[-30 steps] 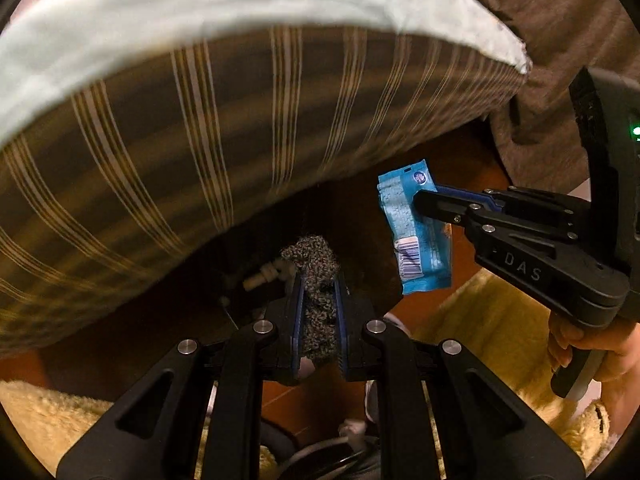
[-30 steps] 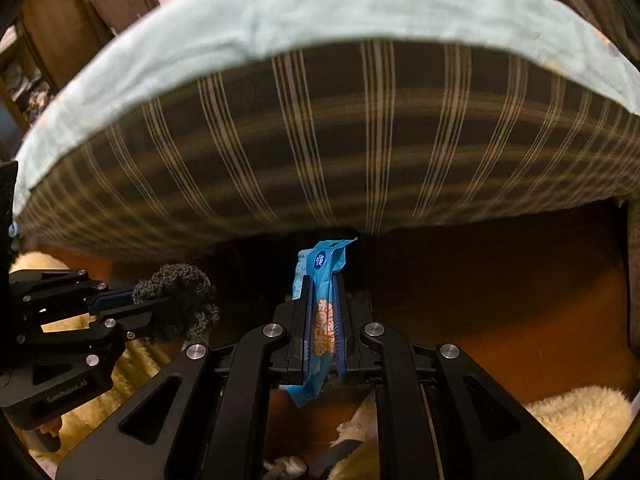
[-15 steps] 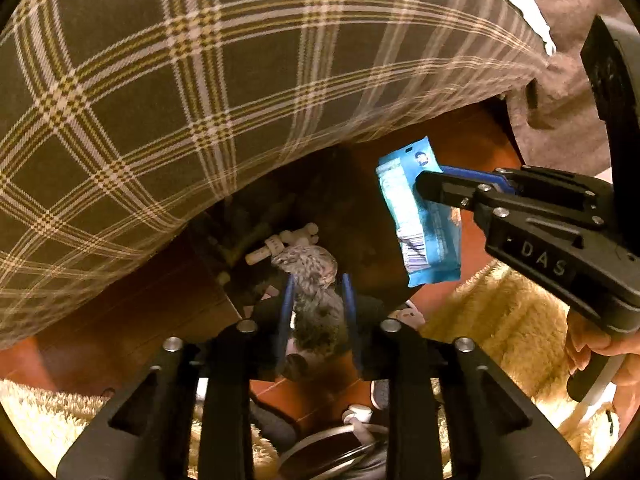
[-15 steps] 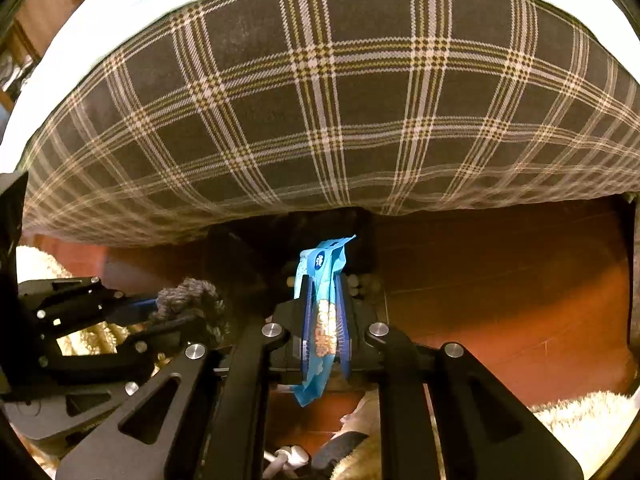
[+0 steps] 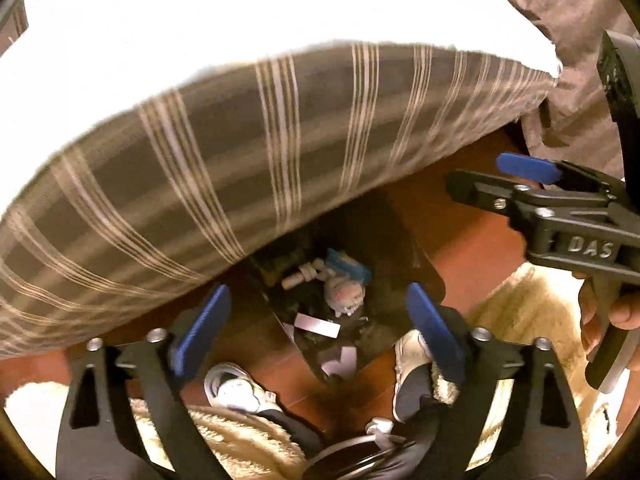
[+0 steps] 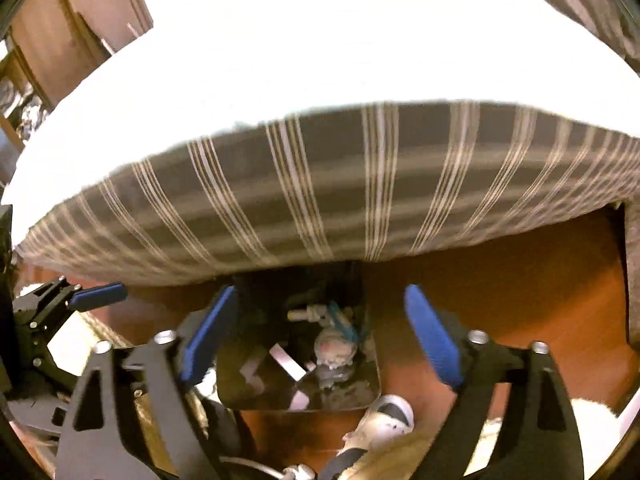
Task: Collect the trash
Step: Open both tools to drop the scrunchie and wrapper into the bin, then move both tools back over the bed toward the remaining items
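A dark trash bin stands on the floor below both grippers. In it lie a blue wrapper and a grey fuzzy wad, among paper scraps and white tubes. My left gripper hangs above the bin, its jaws opening wide with nothing between them. My right gripper hangs over the same bin, jaws also opening and empty. It shows again at the right of the left wrist view. A blue pad of the left gripper's fingers shows at the left edge of the right wrist view.
A bed with a plaid side and a white sheet overhangs the bin's far side. The floor is red-brown wood. A fluffy cream rug and a person's white shoes lie close to the bin.
Both grippers went from shut to wide open. The fuzzy wad left the left jaws and the blue wrapper left the right jaws; both now lie in the bin. Both views rose a little.
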The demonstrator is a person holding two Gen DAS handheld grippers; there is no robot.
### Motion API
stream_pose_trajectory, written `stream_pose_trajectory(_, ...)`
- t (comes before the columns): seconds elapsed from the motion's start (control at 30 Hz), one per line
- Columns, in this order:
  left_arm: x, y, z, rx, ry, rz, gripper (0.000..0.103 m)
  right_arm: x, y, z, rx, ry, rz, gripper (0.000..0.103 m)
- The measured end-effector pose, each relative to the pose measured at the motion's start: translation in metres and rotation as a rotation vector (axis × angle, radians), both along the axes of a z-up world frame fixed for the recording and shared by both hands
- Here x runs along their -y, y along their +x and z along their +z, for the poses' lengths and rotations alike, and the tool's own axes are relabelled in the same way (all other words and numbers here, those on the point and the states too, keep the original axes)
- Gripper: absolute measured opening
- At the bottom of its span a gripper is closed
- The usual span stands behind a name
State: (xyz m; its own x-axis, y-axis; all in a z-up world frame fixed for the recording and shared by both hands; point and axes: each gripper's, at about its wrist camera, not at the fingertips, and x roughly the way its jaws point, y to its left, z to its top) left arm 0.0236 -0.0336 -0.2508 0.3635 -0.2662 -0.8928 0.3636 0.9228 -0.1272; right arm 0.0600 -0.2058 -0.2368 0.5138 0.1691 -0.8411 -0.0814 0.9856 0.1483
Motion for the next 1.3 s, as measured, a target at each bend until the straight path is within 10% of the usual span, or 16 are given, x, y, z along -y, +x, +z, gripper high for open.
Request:
stream_pose_trajectory(0.47,-0.03,0.035,0.094,0.19,-0.074,0.08,0.095,0.018,0.01,0.096,0.249,0.026,-0.024,0.099)
stream_pose_trajectory(1.3,-0.029,0.162,0.12,0.24,-0.061,0.098,0.095,-0.017,0.192,0.101,0.228,0.061,-0.038,0.094)
